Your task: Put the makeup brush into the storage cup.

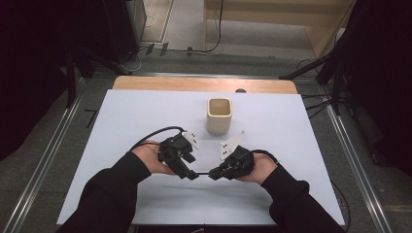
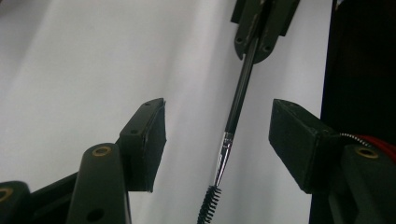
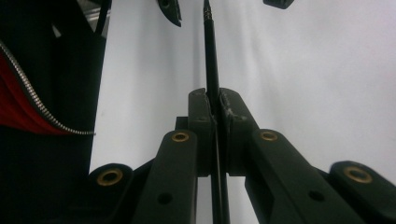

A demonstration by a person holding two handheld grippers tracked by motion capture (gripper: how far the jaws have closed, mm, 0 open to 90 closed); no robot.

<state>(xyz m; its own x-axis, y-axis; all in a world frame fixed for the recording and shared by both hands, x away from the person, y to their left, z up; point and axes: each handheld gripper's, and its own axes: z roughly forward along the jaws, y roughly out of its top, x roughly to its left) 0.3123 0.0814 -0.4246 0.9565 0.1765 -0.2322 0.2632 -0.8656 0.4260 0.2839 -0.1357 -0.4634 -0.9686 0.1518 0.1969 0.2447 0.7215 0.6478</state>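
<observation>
A thin black brush with a silver ferrule and a small spiral bristle head hangs level above the white table. My right gripper is shut on its handle, and its jaws also show at the top of the left gripper view. My left gripper is open, with the bristle end passing between its pads and touching neither. In the high view the left gripper and right gripper face each other tip to tip near the table's front, the brush bridging them.
A beige square cup stands upright on the white table sheet, behind the grippers at the middle. A wooden strip edges the far side. Dark sleeves come in from the bottom.
</observation>
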